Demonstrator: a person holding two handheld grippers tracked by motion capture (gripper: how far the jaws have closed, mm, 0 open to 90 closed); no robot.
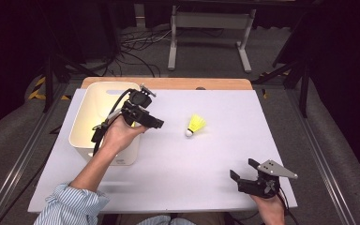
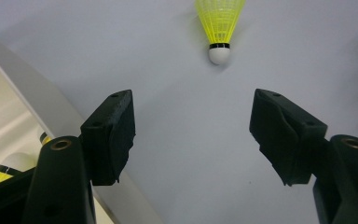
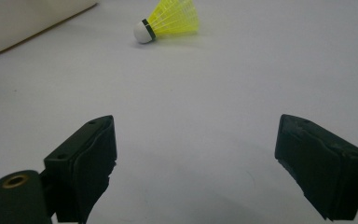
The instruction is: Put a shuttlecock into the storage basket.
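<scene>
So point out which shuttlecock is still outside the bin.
The yellow shuttlecock lying alone on the white table; the other sits inside the white bin.

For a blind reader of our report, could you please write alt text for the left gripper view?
A yellow shuttlecock with a white cork lies on the pale table, ahead of the open, empty left hand-held gripper, whose two black jaws stand wide apart. At the left edge is the rim of a white bin, with another yellow shuttlecock partly visible inside it.
</scene>
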